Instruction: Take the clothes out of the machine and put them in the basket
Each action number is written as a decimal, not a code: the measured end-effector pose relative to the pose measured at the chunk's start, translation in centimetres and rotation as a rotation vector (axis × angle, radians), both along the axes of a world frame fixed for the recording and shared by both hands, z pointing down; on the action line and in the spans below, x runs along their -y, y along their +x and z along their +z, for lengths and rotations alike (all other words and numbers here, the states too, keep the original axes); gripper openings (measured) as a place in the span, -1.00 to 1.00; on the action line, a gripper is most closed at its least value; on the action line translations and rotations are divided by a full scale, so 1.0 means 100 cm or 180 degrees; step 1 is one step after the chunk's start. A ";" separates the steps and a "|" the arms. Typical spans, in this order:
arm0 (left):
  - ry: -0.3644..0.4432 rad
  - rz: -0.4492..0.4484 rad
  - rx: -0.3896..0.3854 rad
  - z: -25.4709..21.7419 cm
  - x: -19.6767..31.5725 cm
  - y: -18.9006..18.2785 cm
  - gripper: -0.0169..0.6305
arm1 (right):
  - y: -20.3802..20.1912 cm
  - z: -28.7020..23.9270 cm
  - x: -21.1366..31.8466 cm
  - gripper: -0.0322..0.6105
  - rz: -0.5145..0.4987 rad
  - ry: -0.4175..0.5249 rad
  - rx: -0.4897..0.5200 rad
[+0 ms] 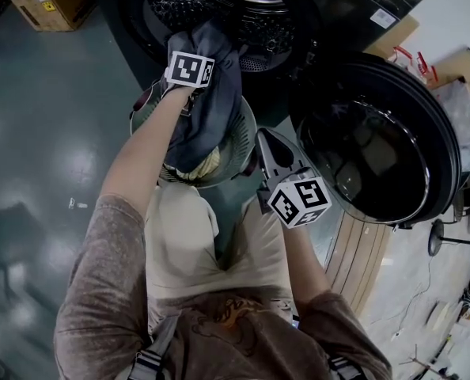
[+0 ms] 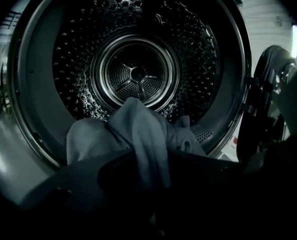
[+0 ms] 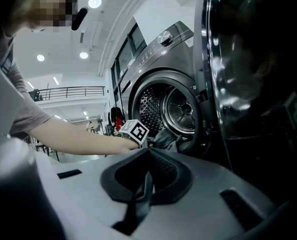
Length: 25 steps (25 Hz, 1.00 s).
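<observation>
- At the lower rim of the machine's (image 2: 38,84) opening, the left hand-held gripper (image 2: 149,161) is closed onto a fold of the grey garment (image 2: 138,129).
- Garment trails from the drum (image 2: 138,74) over this gripper toward the basket (image 1: 249,137), directly beneath.
- Right hand-held gripper (image 3: 144,179), jaws together and empty, waits beside the open door (image 1: 377,149); the left is nearer.

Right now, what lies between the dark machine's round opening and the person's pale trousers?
A round grey-green plastic basket, a dark grey cloth hanging over it, as the head view shows.
</observation>
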<state>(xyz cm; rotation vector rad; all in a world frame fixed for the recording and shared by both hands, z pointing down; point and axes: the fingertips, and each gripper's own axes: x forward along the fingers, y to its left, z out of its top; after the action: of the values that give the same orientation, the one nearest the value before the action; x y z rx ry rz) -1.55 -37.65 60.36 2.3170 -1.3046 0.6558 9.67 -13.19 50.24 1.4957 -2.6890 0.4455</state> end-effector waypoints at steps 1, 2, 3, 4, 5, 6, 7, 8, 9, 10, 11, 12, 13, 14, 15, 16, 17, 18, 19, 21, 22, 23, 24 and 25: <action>-0.0001 0.0014 -0.0009 -0.002 -0.005 0.000 -0.65 | 0.000 0.000 0.000 -0.91 -0.0001 0.0005 0.0005; -0.0005 0.0045 -0.0022 -0.004 -0.011 0.000 -0.68 | 0.000 -0.001 -0.001 -0.91 -0.0005 0.0011 0.0010; -0.0007 0.0090 -0.0041 -0.005 -0.018 -0.001 -0.69 | 0.000 -0.001 -0.001 -0.91 -0.0012 0.0018 0.0015; -0.0004 0.0144 -0.0065 -0.008 -0.026 -0.001 -0.69 | 0.000 -0.002 0.000 -0.91 -0.0020 0.0024 0.0017; 0.0003 0.0201 -0.0089 -0.010 -0.036 -0.002 -0.69 | 0.000 -0.002 0.000 -0.91 -0.0027 0.0029 0.0018; 0.0011 0.0256 -0.0112 -0.013 -0.047 -0.003 -0.69 | 0.001 -0.002 0.000 -0.91 -0.0034 0.0032 0.0017; 0.0019 0.0310 -0.0137 -0.016 -0.058 -0.005 -0.69 | 0.001 -0.001 0.000 -0.91 -0.0040 0.0035 0.0018; 0.0027 0.0360 -0.0164 -0.020 -0.070 -0.007 -0.70 | 0.001 -0.001 0.001 -0.91 -0.0050 0.0039 0.0019; 0.0032 0.0405 -0.0191 -0.023 -0.082 -0.009 -0.70 | 0.000 -0.001 0.001 -0.91 -0.0062 0.0043 0.0020; 0.0030 0.0446 -0.0215 -0.025 -0.095 -0.013 -0.70 | 0.000 -0.001 0.002 -0.91 -0.0075 0.0046 0.0023; 0.0020 0.0480 -0.0234 -0.027 -0.107 -0.017 -0.70 | -0.001 -0.001 0.002 -0.91 -0.0087 0.0048 0.0026; 0.0004 0.0508 -0.0244 -0.029 -0.120 -0.021 -0.70 | -0.001 -0.001 0.002 -0.91 -0.0100 0.0048 0.0028; -0.0013 0.0531 -0.0247 -0.030 -0.132 -0.026 -0.70 | -0.002 0.000 0.003 -0.91 -0.0114 0.0047 0.0030; -0.0033 0.0552 -0.0242 -0.030 -0.144 -0.031 -0.70 | -0.004 0.001 0.003 -0.91 -0.0128 0.0044 0.0032; -0.0054 0.0574 -0.0234 -0.031 -0.155 -0.036 -0.70 | -0.005 0.002 0.004 -0.91 -0.0143 0.0042 0.0032; -0.0080 0.0596 -0.0226 -0.030 -0.165 -0.039 -0.70 | -0.006 0.003 0.005 -0.91 -0.0159 0.0037 0.0029; -0.0111 0.0618 -0.0219 -0.029 -0.176 -0.042 -0.70 | -0.008 0.004 0.005 -0.91 -0.0179 0.0031 0.0026; -0.0152 0.0637 -0.0220 -0.027 -0.186 -0.045 -0.70 | -0.010 0.005 0.005 -0.91 -0.0202 0.0025 0.0023; -0.0199 0.0651 -0.0229 -0.024 -0.197 -0.048 -0.70 | -0.013 0.005 0.005 -0.91 -0.0225 0.0020 0.0022; -0.0295 0.0674 -0.0249 -0.017 -0.216 -0.052 -0.70 | -0.018 0.006 0.004 -0.91 -0.0268 0.0017 0.0023; -0.0339 0.0689 -0.0252 -0.014 -0.225 -0.053 -0.70 | -0.021 0.006 0.004 -0.91 -0.0287 0.0018 0.0023; -0.0380 0.0700 -0.0255 -0.010 -0.233 -0.055 -0.70 | -0.024 0.005 0.004 -0.91 -0.0305 0.0021 0.0022; -0.0422 0.0704 -0.0264 -0.007 -0.239 -0.056 -0.69 | -0.026 0.005 0.003 -0.91 -0.0322 0.0024 0.0020; -0.0464 0.0696 -0.0282 -0.004 -0.244 -0.059 -0.69 | -0.029 0.005 0.003 -0.91 -0.0336 0.0026 0.0020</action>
<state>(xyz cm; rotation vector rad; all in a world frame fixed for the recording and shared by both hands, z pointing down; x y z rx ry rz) -7.43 -13.20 59.93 2.3582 -0.9405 0.6834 6.81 -13.48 50.75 1.3479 -2.7612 0.4351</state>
